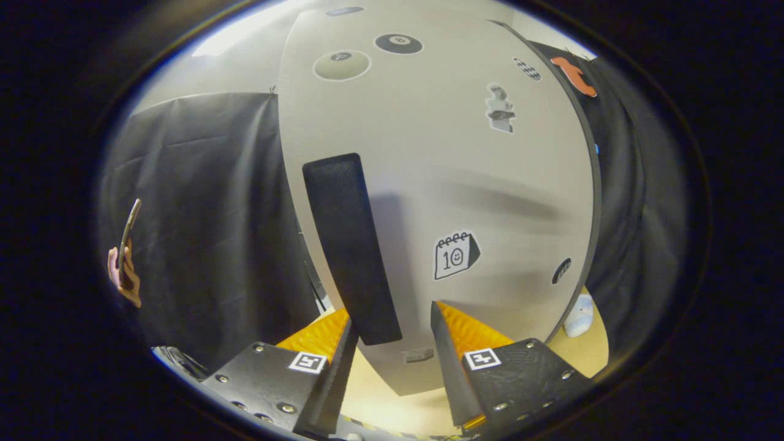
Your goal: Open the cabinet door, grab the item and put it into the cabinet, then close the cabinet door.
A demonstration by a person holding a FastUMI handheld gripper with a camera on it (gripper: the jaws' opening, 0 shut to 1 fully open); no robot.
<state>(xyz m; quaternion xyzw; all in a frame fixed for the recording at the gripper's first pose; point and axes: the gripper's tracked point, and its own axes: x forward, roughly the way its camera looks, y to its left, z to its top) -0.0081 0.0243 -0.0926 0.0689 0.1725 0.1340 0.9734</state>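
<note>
I am looking straight at the cabinet door [441, 184], a pale flat panel dotted with stickers, and it is standing very close in front of my gripper [392, 334]. My fingers are spread apart with a clear gap between them, and nothing is pressed on both of them. The long dark handle [349, 245] is running down the door's left part; its lower end is sitting just ahead of my left finger and partly inside the gap, though I cannot tell whether that finger is touching it. I am judging the door to be a stiff, rigid board that will swing on hinges rather than bend, light enough to move but wanting a steady arc, not a jerk. The handle is looking matte and finely textured, so I am expecting it to give decent friction, while the bare painted face would likely be slick and offers nothing to pinch. The best place to take hold, as I am reading it, is the handle's lower stretch, with one finger on each side of it. Whether the door is fully closed or slightly ajar I cannot say for sure; its right edge is showing as a dark line against the booth cloth. Beyond that edge, low on the wooden tabletop [591, 352], a small pale soft-looking item [579, 315] is resting, possibly the thing to stow.
</note>
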